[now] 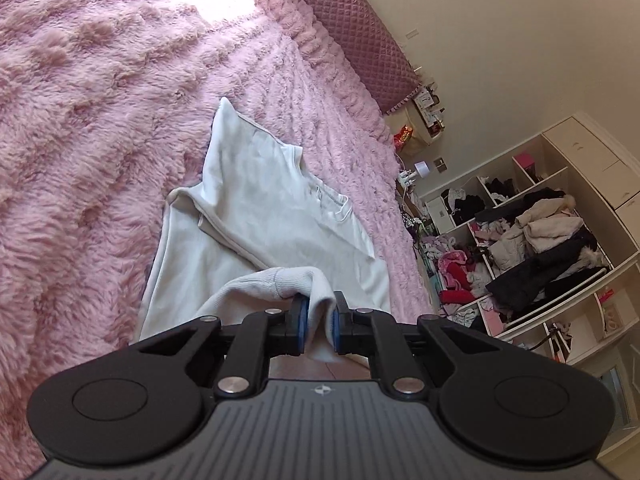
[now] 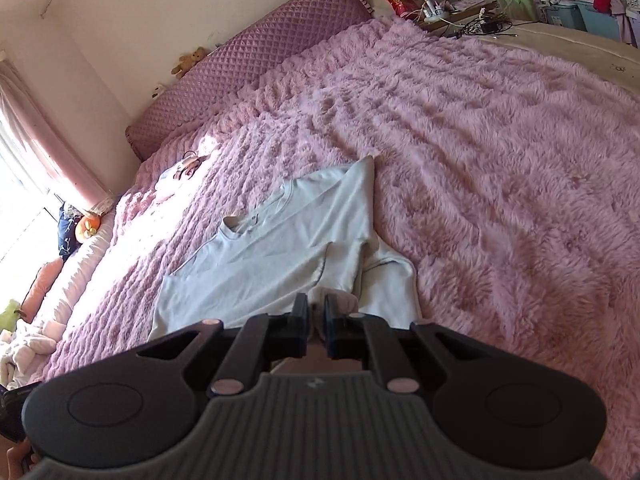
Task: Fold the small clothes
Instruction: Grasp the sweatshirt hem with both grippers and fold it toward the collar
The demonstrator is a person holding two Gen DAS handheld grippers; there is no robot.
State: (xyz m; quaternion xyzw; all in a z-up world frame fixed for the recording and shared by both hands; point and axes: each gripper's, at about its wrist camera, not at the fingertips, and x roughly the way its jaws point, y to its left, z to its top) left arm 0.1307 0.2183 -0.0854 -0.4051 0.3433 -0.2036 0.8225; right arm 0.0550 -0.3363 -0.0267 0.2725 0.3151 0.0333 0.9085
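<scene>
**Two pinches, one shirt**

Two hand-held grippers each pinch the near hem of the shirt [image 1: 256, 216]: the left hand-held gripper [image 1: 318, 326] clamps a bunched fold, and the right hand-held gripper [image 2: 316, 330] is nearly pressed together on cloth. The shirt lies on the bed [image 2: 500, 184], collar toward the headboard [image 2: 248, 64]. To fold well, I would lift both corners level, keep the hem taut, and carry it toward the collar evenly. Count: one shirt, one bed, one headboard.
</scene>
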